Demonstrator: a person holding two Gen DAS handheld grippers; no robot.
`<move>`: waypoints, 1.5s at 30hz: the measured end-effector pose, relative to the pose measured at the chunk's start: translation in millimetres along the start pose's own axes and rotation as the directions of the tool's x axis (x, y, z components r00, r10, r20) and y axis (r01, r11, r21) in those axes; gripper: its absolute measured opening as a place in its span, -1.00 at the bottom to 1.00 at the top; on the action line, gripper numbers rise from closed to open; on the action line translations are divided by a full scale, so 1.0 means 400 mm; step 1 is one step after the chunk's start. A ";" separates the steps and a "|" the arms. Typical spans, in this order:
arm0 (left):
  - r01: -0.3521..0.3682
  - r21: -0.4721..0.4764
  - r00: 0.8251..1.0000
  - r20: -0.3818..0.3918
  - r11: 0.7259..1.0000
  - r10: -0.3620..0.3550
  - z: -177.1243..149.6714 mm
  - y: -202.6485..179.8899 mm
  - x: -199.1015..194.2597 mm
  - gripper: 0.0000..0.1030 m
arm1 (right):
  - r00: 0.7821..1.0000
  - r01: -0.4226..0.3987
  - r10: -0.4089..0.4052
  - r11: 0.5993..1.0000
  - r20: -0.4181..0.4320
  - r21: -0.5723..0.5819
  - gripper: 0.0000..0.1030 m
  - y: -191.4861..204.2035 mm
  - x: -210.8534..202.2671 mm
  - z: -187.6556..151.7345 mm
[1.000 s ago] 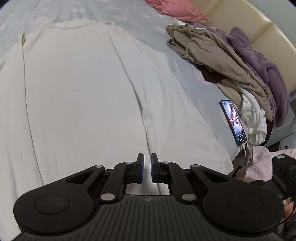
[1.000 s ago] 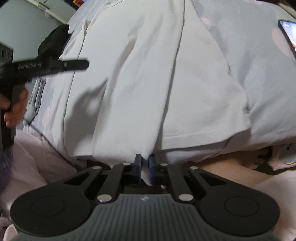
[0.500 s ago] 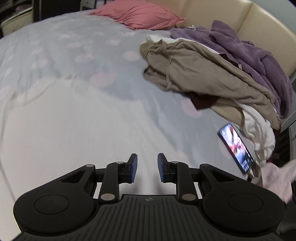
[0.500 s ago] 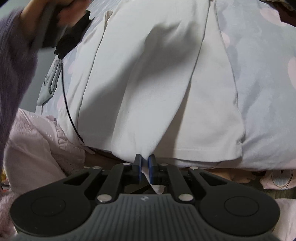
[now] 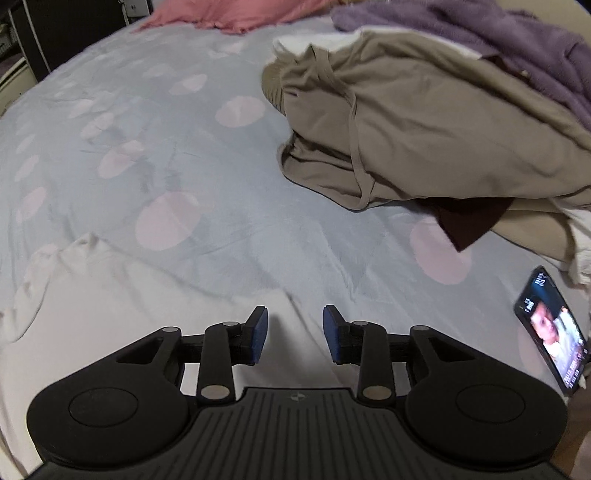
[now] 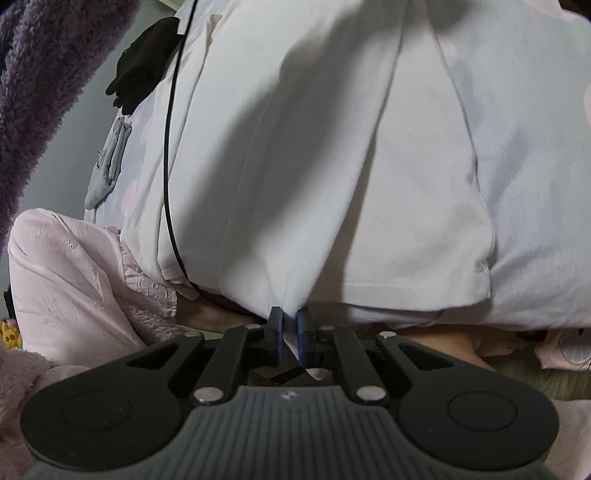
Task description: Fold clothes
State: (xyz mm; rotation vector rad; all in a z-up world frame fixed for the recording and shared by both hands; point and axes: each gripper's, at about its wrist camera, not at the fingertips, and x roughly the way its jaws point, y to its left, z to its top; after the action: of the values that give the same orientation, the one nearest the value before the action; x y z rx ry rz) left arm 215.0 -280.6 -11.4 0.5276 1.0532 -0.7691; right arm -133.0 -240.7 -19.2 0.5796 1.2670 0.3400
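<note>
left wrist view looking steeply down across the bed (image 5: pixel 229 206), right wrist view close at its edge, both perhaps sharing the white garment (image 6: pixel 303 177)

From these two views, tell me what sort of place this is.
Most likely a bedroom at home. The work surface is a bed with a pale blue sheet dotted pink, a pink pillow lies at its far end, and a heap of unfolded clothes sits beside a phone.
</note>
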 end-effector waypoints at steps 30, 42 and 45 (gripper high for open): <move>-0.034 -0.170 0.999 -0.027 0.985 0.030 0.071 0.047 0.059 -0.92 | 0.987 0.160 -0.157 0.980 -0.040 0.116 -0.85 -0.141 -0.136 0.025; 0.043 -0.170 0.998 0.048 0.984 -0.036 0.036 0.033 0.034 -0.46 | 0.983 0.184 -0.179 0.973 -0.042 0.141 -0.62 -0.150 -0.126 0.021; 0.081 -0.149 0.993 0.095 0.986 -0.068 0.012 0.031 -0.017 -0.40 | 0.976 0.217 -0.217 0.971 -0.002 0.103 -0.54 -0.121 -0.139 0.020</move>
State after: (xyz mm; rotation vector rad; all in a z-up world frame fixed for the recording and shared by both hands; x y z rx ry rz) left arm 225.5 -274.0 -3.0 0.3219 1.0433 -0.7641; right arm -144.4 -311.9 -1.9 0.5226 1.3311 0.0902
